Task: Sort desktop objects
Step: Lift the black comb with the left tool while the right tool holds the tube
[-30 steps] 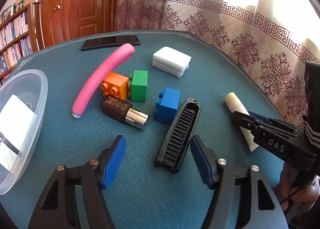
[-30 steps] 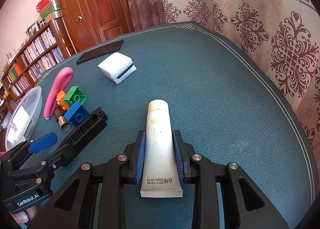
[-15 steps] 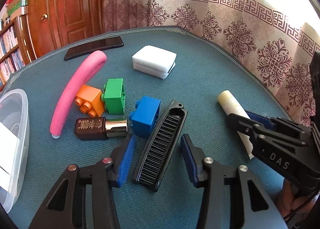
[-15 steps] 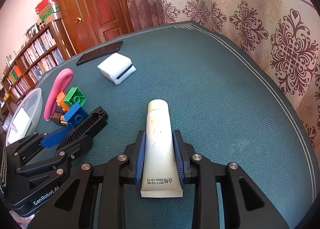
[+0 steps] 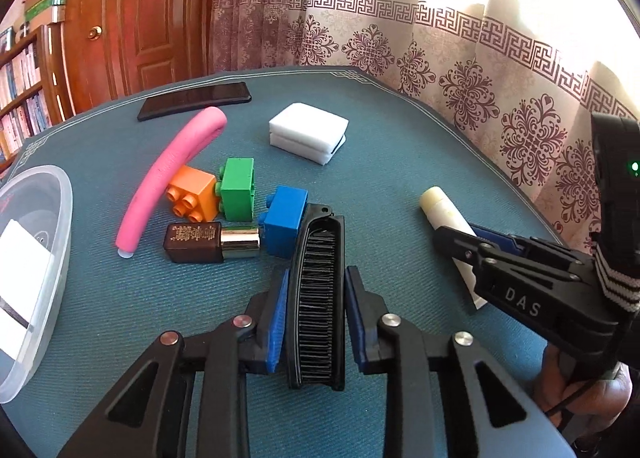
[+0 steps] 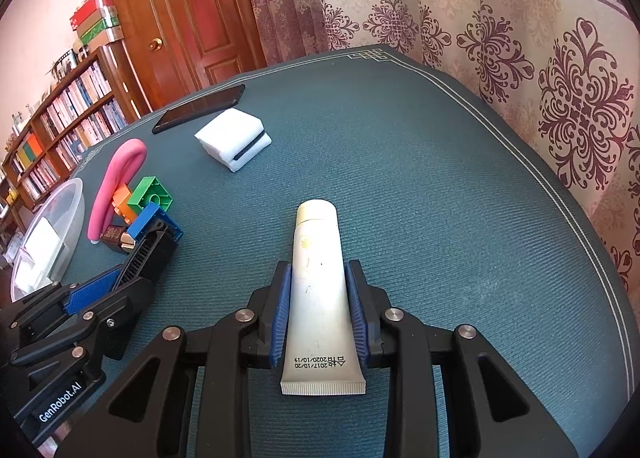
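Left wrist view: a black folding comb (image 5: pixel 318 298) with fine, dense bristles is flanked by the ribbed blue pads of the left gripper (image 5: pixel 316 314), whose jaws stand close on either side of it; whether the pads press on it cannot be told. The comb lies flat on the bench (image 5: pixel 400 185), which is covered in a ribbed teal cloth with a pale stitched border. Its hinged far end is touching a blue toy brick (image 5: pixel 285 221). Beside that are seen a green brick (image 5: pixel 237 189), an orange brick (image 5: pixel 191 193) with round studs, and a boxy brown bottle (image 5: pixel 208 242) with a shiny metal cap. A curved pink foam tube (image 5: pixel 168 177), two stacked white sponge blocks (image 5: pixel 307 133) and a dark glossy phone (image 5: pixel 195 100) lie farther back. A clear plastic bowl (image 5: pixel 60 225) is cut off at the left edge; the white contents cannot be identified.

Right wrist view: a smooth cream-white tube (image 6: pixel 318 290) with a rounded cap and a crimped, date-stamped tail is gripped at mid-body by the jaws of the right gripper (image 6: pixel 318 312), flat on the bench well apart from the cluster. In the left wrist view much of this tube is hidden behind the right gripper's black frame, and a hand (image 5: pixel 588 390) is only partly seen at the lower right.
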Demonstrator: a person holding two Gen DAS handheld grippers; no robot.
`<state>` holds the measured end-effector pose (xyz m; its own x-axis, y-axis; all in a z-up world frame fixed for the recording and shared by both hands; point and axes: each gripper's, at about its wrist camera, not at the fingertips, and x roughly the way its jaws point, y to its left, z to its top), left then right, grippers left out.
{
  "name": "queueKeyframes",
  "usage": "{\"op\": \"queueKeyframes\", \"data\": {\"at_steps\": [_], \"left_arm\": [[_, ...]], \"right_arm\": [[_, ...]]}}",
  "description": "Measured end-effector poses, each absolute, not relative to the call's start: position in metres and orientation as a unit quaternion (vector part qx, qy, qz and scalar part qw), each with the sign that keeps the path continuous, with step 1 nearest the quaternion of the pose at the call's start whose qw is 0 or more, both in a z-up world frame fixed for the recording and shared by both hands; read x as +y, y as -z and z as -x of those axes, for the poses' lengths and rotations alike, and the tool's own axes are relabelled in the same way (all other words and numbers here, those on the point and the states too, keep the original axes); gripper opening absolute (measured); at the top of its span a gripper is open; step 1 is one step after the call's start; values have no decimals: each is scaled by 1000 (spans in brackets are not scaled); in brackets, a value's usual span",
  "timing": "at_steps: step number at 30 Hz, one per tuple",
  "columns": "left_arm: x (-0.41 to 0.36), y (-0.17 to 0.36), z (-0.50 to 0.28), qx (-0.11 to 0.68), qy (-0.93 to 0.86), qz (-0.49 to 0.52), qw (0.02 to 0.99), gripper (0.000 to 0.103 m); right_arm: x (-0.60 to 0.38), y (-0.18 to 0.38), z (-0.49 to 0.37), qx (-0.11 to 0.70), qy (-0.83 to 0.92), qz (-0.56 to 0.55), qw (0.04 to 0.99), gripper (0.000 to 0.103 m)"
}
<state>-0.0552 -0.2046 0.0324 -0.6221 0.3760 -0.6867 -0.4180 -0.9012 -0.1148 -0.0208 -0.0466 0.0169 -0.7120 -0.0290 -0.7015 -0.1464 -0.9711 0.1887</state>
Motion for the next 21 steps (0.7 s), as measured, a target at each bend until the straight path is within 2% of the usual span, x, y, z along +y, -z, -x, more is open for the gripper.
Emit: {"op": "queueKeyframes", "data": {"at_steps": [6, 11, 15, 21], "left_arm": [[-219, -50, 49, 29, -925, 333, 182, 30], [-236, -53, 54, 6, -929, 332, 163, 30], [-248, -56, 55, -9, -934, 326, 148, 30], [-264, -62, 55, -21, -944, 309, 112, 30]], "right_arm": [[-49, -19, 18, 141, -919, 368, -7, 30], [-62, -26, 12, 126, -929, 347, -27, 28], [-66, -26, 13, 111, -931, 348, -24, 28], [-56, -18, 18, 132, -921, 367, -13, 28]]}}
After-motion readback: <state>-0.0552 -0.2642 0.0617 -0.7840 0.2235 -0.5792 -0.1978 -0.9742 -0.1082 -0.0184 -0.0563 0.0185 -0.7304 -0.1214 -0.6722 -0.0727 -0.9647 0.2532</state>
